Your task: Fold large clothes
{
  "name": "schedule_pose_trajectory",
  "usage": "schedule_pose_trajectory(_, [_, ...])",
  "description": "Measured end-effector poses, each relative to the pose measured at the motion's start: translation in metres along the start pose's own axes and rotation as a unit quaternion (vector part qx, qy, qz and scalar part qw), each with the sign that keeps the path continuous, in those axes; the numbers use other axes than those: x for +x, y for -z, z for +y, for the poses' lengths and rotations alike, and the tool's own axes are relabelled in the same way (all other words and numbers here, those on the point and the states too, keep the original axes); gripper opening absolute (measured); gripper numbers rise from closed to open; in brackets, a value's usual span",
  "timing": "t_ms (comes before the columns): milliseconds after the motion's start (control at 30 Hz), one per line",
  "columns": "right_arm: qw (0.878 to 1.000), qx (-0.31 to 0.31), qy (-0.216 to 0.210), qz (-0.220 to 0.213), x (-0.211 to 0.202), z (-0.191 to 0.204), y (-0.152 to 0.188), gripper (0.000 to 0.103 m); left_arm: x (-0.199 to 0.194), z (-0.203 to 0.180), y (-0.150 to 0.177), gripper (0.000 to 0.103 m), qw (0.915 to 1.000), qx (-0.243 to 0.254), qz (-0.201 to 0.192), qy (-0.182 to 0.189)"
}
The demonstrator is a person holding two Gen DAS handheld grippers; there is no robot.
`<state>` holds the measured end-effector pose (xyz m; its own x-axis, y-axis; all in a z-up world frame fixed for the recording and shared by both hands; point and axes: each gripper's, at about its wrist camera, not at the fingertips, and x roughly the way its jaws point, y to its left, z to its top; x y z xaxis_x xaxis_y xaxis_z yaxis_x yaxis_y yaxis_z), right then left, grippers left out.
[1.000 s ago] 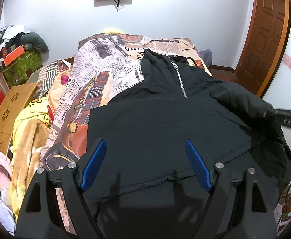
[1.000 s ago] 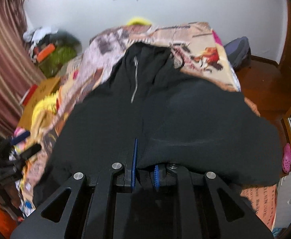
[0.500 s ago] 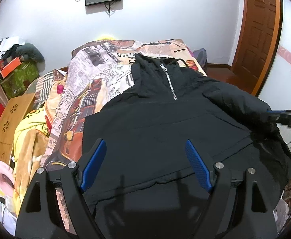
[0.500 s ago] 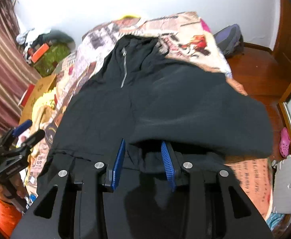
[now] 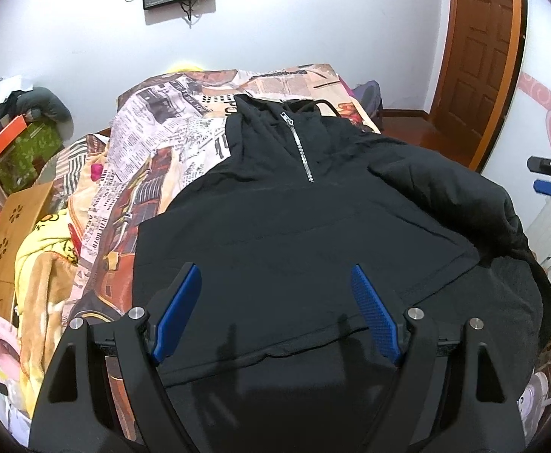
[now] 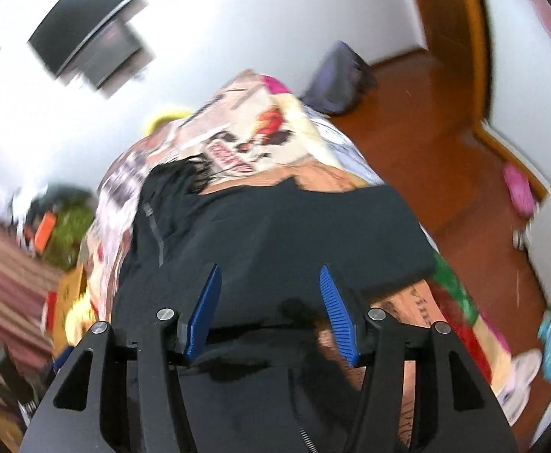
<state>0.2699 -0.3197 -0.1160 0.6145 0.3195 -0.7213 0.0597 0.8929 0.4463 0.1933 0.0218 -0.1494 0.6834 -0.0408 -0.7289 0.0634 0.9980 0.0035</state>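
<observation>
With the black zip-neck pullover jacket [image 5: 313, 234] spread front-up over the newspaper-print bedspread [image 5: 162, 139], its long axis runs from the hem at the bed's near edge to the collar toward the far edge by the wall. My left gripper [image 5: 275, 309] hangs over the hem, jaws wide apart, gripping nothing. My right gripper [image 6: 270, 309] has just been opening its jaws; they stand apart with no cloth pinched, above the sleeve laid in from the bed's right edge. Off at the right edge in the left view it shows clear of the jacket. I judge the left side, by the bed's left edge, is next, and my left gripper is nearer.
</observation>
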Motion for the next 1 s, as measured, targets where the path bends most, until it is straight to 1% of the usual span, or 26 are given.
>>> schedule_pose_trajectory(133, [0.997, 0.071, 0.0, 0.025, 0.019, -0.032, 0.001, 0.051, 0.007, -0.003, -0.001, 0.081, 1.0, 0.001, 0.007, 0.0])
schedule_pose_trajectory(300, [0.987, 0.14, -0.022, 0.073, 0.049, -0.061, 0.012, 0.051, 0.016, -0.006, -0.002, 0.081, 0.9999, 0.001, 0.016, 0.001])
schedule_pose_trajectory(367, [0.983, 0.158, -0.033, 0.086, 0.061, -0.068, 0.013, 0.051, 0.018, -0.007, -0.002, 0.081, 0.9998, 0.002, 0.018, 0.002])
schedule_pose_trajectory(467, [0.981, 0.163, -0.055, 0.095, 0.074, -0.073, 0.009, 0.051, 0.021, -0.009, -0.002, 0.081, 0.9998, 0.003, 0.021, 0.001])
schedule_pose_trajectory(533, [0.982, 0.161, -0.057, 0.086, 0.074, -0.077, 0.008, 0.051, 0.022, -0.01, -0.001, 0.081, 0.9997, 0.002, 0.023, 0.002])
schedule_pose_trajectory(667, [0.987, 0.142, -0.039, 0.067, 0.076, -0.071, 0.001, 0.049, 0.024, -0.007, 0.0, 0.081, 0.9996, -0.001, 0.027, 0.001])
schedule_pose_trajectory(700, [0.988, 0.135, -0.036, 0.062, 0.074, -0.071, 0.001, 0.041, 0.024, -0.007, 0.001, 0.081, 0.9996, -0.001, 0.027, 0.0])
schedule_pose_trajectory(733, [0.99, 0.125, -0.031, 0.055, 0.071, -0.066, 0.0, 0.03, 0.024, -0.006, 0.001, 0.081, 0.9996, 0.0, 0.027, -0.003])
schedule_pose_trajectory(800, [0.994, 0.1, -0.028, 0.038, 0.062, -0.057, -0.005, 0.022, 0.023, -0.004, 0.003, 0.081, 0.9997, 0.002, 0.025, -0.009])
schedule_pose_trajectory(833, [0.995, 0.09, -0.027, 0.03, 0.059, -0.054, -0.008, 0.019, 0.022, -0.003, 0.003, 0.081, 0.9997, 0.003, 0.023, -0.01])
schedule_pose_trajectory(900, [0.998, 0.053, -0.026, -0.001, 0.043, -0.034, -0.017, 0.016, 0.02, -0.001, 0.004, 0.081, 0.9997, 0.001, 0.022, -0.009])
schedule_pose_trajectory(933, [0.999, 0.041, -0.026, -0.01, 0.038, -0.027, -0.02, 0.015, 0.018, 0.001, 0.004, 0.081, 0.9998, -0.001, 0.02, -0.009])
schedule_pose_trajectory(1000, [0.999, -0.002, -0.025, -0.036, 0.019, -0.001, -0.028, 0.015, 0.014, 0.005, 0.005, 0.081, 0.9998, -0.006, 0.016, -0.009])
